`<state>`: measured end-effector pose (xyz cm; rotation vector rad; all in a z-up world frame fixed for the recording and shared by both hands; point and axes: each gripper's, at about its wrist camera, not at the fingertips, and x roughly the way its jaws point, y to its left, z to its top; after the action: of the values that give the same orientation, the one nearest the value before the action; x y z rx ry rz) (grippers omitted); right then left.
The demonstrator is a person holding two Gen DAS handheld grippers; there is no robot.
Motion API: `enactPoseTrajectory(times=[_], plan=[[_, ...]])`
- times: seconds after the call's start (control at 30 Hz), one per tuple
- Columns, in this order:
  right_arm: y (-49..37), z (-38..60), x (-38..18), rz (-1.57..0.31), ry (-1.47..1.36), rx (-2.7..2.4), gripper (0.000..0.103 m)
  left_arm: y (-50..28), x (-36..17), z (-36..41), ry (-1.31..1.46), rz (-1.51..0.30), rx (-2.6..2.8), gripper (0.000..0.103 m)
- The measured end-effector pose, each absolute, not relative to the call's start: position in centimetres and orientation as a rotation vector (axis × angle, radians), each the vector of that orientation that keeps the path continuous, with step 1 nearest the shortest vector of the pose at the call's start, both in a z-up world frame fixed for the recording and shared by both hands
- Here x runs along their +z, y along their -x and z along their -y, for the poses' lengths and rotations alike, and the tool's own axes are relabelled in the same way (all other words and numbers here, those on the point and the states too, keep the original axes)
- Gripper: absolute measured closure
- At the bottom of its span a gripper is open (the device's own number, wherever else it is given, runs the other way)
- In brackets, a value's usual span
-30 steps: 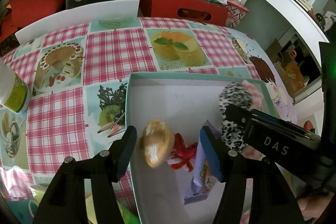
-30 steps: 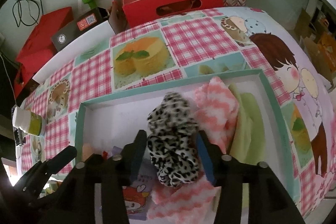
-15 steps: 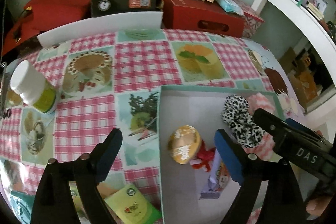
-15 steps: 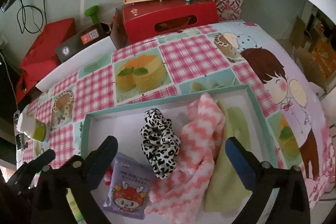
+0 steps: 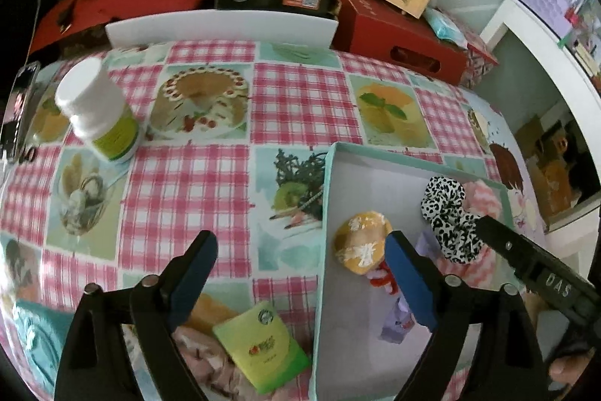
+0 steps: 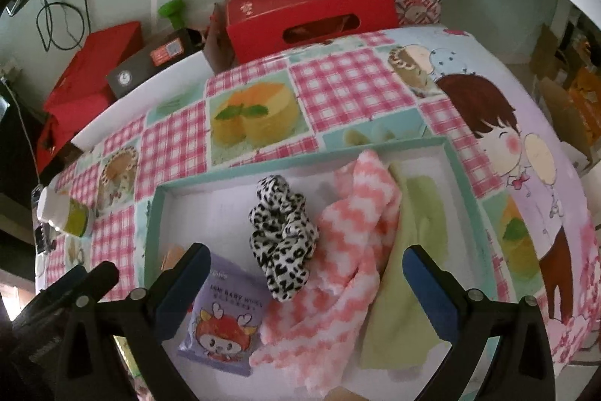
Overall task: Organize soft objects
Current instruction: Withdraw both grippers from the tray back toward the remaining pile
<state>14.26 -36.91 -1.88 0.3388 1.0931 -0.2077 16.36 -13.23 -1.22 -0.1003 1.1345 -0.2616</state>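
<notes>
Both grippers up over the worktop (image 5: 195, 175), pointing steeply down at the checked cake-print tablecloth. Left gripper (image 5: 300, 264) with jaws spread wide, just been opening, nothing between the pads; straddling the left wall of the teal-rimmed box (image 5: 326, 198), one finger outside over the cloth, the other inside. Right gripper (image 6: 300, 269) also spread about as wide as it gets, jaws just opened, gripping nothing.

Inside the box: leopard-print scrunchie (image 6: 281, 232) lying loose on the white floor, touching the pink-and-white zigzag cloth (image 6: 349, 250) on its right, not touched by either pad. Pale green cloth (image 6: 409, 273) partly tucked under the pink one, against the right wall. Purple baby-wipes pack (image 6: 221, 322) just below-left of the scrunchie, half behind a right finger. Yellow wrapped soft thing (image 5: 360, 243) near the box's left wall, with something red and fuzzy (image 5: 383, 279) beside it.

Outside the box: green packet (image 5: 263, 344) by the near-left corner, white-capped bottle (image 5: 97, 111) well off to the left.
</notes>
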Motion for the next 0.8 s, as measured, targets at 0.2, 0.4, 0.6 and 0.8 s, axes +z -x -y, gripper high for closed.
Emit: enactPoseTrajectory(times=[0.2,0.4,0.6,0.8], plan=[[-13.7,37.0,-0.4,-1.03,-0.381,-0.177,0.0,-15.4,-0.6,11.1,0.133,-1.127,-0.218,0.001],[-13.6,36.9,0.6,-0.987,-0.363,-0.206,0.0,-15.2,1.3,8.9,0.167,-1.044,-0.198,0.001],[-14.2,34.9,1.0,-0.973,-0.348,-0.146,0.0,-14.2,2.3,6.2,0.195,-0.974,-0.155,0.001],[-14.3,31.3,1.4,-0.975,-0.281,-0.056,0.0,-12.5,2.2,5.0,0.212,-0.981,-0.159,0.001]])
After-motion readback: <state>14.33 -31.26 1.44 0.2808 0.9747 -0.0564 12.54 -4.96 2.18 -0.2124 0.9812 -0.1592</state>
